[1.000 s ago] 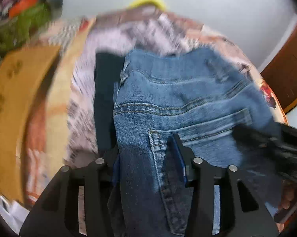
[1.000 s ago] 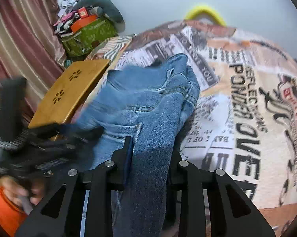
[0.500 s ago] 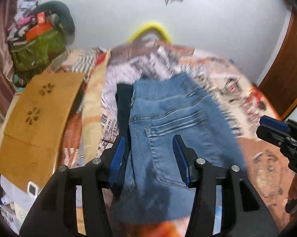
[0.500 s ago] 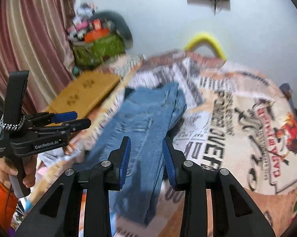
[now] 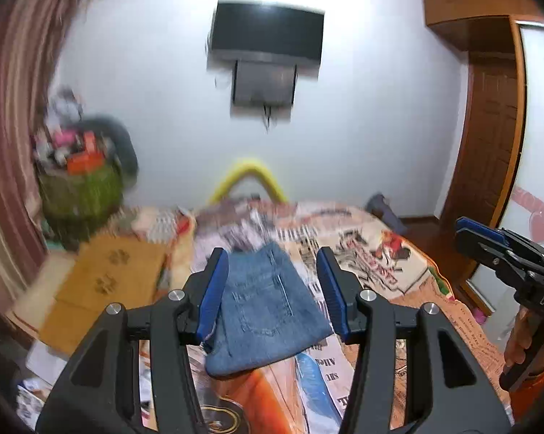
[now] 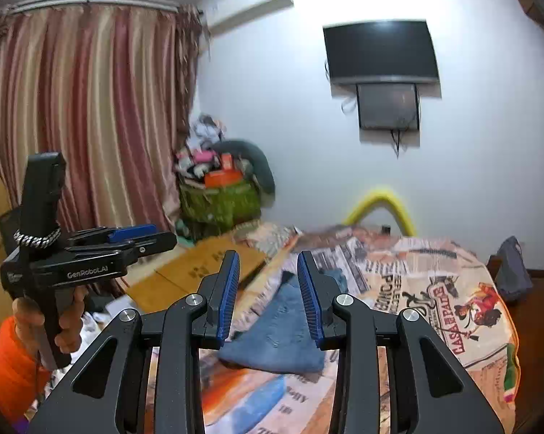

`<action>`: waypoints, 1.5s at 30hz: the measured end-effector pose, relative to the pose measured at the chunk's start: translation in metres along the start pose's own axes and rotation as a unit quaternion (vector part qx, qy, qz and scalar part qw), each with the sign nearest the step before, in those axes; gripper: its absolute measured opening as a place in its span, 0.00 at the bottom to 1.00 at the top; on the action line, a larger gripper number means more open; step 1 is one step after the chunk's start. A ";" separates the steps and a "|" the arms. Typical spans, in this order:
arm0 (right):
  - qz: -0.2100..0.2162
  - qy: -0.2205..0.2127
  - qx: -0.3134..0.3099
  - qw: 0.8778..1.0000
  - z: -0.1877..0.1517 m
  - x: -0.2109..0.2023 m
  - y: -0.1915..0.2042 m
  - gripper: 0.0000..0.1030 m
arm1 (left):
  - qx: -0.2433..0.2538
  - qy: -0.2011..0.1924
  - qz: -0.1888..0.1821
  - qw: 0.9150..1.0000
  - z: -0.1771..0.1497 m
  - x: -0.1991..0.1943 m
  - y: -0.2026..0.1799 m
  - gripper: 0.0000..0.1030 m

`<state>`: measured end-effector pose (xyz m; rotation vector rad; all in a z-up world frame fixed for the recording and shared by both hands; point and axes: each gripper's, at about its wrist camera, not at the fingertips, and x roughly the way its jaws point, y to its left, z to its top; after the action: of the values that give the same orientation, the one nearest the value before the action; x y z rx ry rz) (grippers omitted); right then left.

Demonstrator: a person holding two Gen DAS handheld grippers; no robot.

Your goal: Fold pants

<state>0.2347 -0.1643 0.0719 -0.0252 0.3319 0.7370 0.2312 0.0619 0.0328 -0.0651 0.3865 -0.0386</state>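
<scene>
- A TV (image 6: 380, 52) hangs on the white wall, upper right of the right wrist view, with a smaller dark box (image 6: 387, 106) just under it and a cable dangling below.
- A striped curtain (image 6: 91, 108) fills the upper left.
- A green basket (image 6: 219, 200) piled with clutter stands in the corner, centre left, beside the curtain.
- A yellow arch (image 6: 380, 204) rises behind the bed, right of centre.
- A printed bedspread (image 6: 452, 289) covers the lower right.
- A tan board (image 5: 105, 282) with paw cut-outs lies at lower left of the left wrist view.
- A wooden door (image 5: 492, 152) stands at the right edge.
</scene>
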 end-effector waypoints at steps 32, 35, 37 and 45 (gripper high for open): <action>-0.085 -0.058 -0.005 0.995 -0.036 -0.074 0.046 0.99 | 0.013 -0.094 0.040 0.995 -0.060 -0.128 -0.057 1.00; -0.087 -0.057 -0.002 0.995 -0.038 -0.075 0.046 0.99 | 0.012 -0.092 0.038 0.995 -0.061 -0.125 -0.058 1.00; -0.089 -0.057 0.000 0.994 -0.039 -0.075 0.045 0.99 | 0.011 -0.090 0.037 0.995 -0.063 -0.124 -0.057 1.00; -0.092 -0.054 0.004 0.994 -0.040 -0.077 0.043 0.99 | 0.003 -0.084 0.031 0.996 -0.065 -0.119 -0.053 1.00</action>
<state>0.1414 -0.1882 0.0620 -0.0085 0.2262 0.5522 0.0956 0.0118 0.0211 -0.0507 0.2207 0.0279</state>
